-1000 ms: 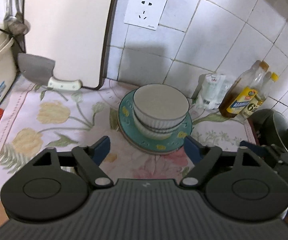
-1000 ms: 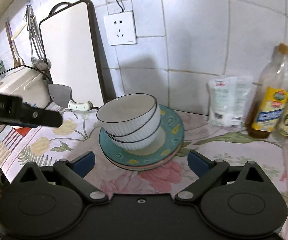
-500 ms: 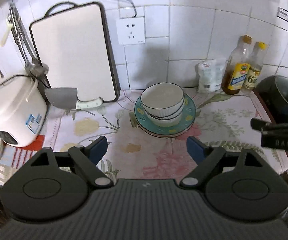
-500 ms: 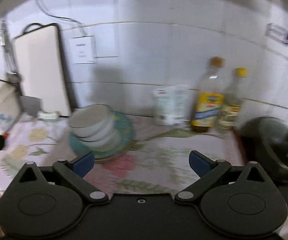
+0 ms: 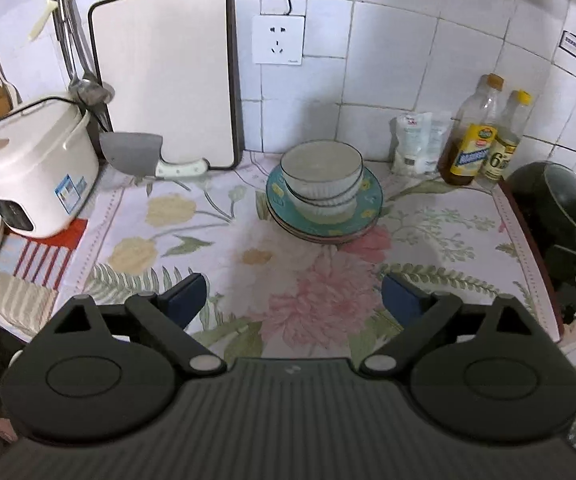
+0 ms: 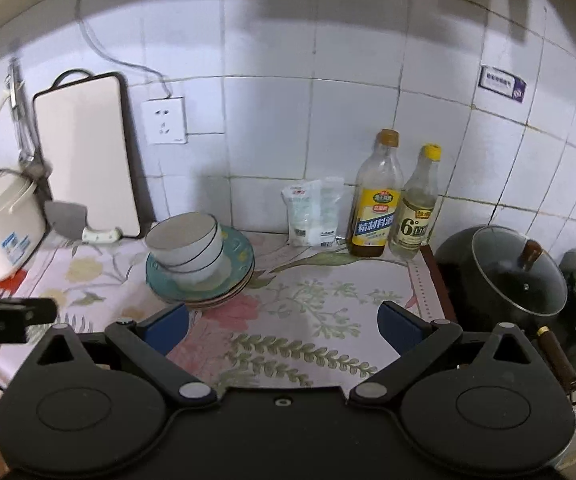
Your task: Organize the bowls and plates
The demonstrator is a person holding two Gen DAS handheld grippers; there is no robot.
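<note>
A stack of white ribbed bowls [image 5: 321, 184] sits on a stack of teal and pink plates [image 5: 369, 200] at the back of the floral counter, near the tiled wall. The bowls [image 6: 190, 250] and plates [image 6: 240, 258] show left of centre in the right wrist view. My left gripper [image 5: 293, 296] is open and empty, well back from the stack over the counter's front. My right gripper [image 6: 284, 320] is open and empty, to the right of and nearer than the stack.
A rice cooker [image 5: 36, 168], a cleaver [image 5: 136, 154] and a cutting board [image 5: 164, 76] stand at the left. A salt bag [image 6: 315, 212] and two bottles [image 6: 375, 200] stand against the wall on the right. A lidded black pot [image 6: 503, 276] sits at the far right.
Both grippers have pulled back and up from the stack, so it looks smaller and farther. The right gripper also swung to the right. The stack has not moved.
</note>
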